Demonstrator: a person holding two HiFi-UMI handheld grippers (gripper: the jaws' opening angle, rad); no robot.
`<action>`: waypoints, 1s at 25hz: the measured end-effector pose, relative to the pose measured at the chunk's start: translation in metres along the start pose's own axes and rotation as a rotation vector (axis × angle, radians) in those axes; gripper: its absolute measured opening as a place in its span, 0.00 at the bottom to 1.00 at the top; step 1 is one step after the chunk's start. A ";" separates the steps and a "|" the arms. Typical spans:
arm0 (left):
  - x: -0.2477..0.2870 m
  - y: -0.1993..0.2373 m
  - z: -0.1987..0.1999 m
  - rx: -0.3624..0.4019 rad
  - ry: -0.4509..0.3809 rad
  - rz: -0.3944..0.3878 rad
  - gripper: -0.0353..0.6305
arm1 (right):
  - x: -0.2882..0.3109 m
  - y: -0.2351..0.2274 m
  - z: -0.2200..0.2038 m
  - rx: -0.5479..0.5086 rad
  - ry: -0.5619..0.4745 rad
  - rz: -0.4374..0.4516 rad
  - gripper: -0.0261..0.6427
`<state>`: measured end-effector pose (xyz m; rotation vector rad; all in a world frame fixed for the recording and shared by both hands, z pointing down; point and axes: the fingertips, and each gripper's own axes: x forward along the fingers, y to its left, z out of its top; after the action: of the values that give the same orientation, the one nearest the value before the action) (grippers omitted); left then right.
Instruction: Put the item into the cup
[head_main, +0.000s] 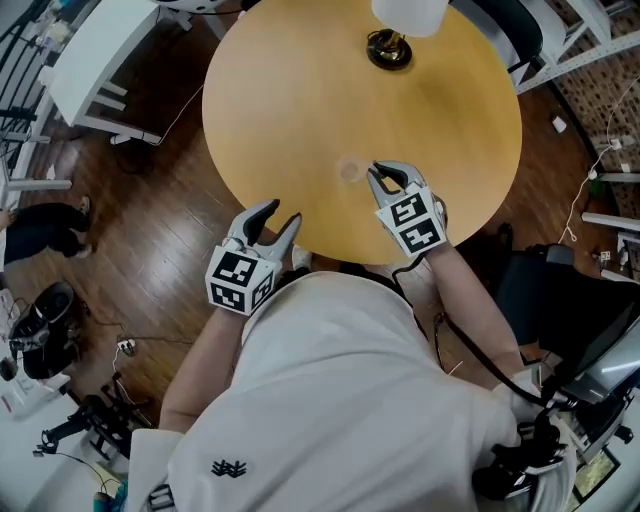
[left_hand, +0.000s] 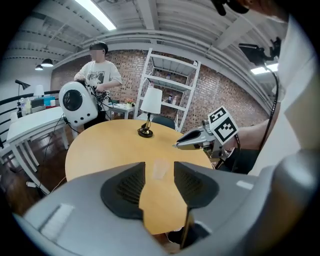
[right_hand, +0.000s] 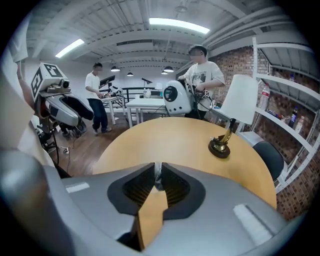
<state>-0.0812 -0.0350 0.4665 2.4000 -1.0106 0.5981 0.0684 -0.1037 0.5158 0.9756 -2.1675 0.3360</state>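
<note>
A clear, nearly see-through cup (head_main: 350, 168) stands upright on the round wooden table (head_main: 300, 90), toward its near side. My right gripper (head_main: 374, 170) is shut, its tips just right of the cup. A small pale grey item (right_hand: 157, 176) shows pinched between its pads in the right gripper view. My left gripper (head_main: 276, 220) is open and holds nothing, hovering at the table's near edge. In the left gripper view the cup (left_hand: 160, 170) sits between the open jaws, farther along the table, and the right gripper (left_hand: 177, 145) hangs beyond it.
A table lamp with a brass base (head_main: 389, 49) and white shade stands at the table's far side. Beyond the table are a person (left_hand: 97, 75) beside a white rounded machine (left_hand: 76, 102), a white shelf (left_hand: 170, 85) and white desks. Cables lie on the wooden floor.
</note>
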 end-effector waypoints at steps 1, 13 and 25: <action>-0.003 0.002 -0.001 -0.007 -0.003 0.011 0.30 | 0.004 0.002 0.002 -0.009 0.001 0.010 0.11; -0.047 0.024 -0.023 -0.102 -0.019 0.137 0.30 | 0.047 0.022 0.011 -0.082 0.047 0.088 0.11; -0.053 0.030 -0.032 -0.130 -0.010 0.167 0.30 | 0.070 0.018 -0.010 -0.076 0.106 0.107 0.11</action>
<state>-0.1440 -0.0070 0.4698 2.2226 -1.2247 0.5607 0.0286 -0.1246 0.5730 0.7841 -2.1244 0.3454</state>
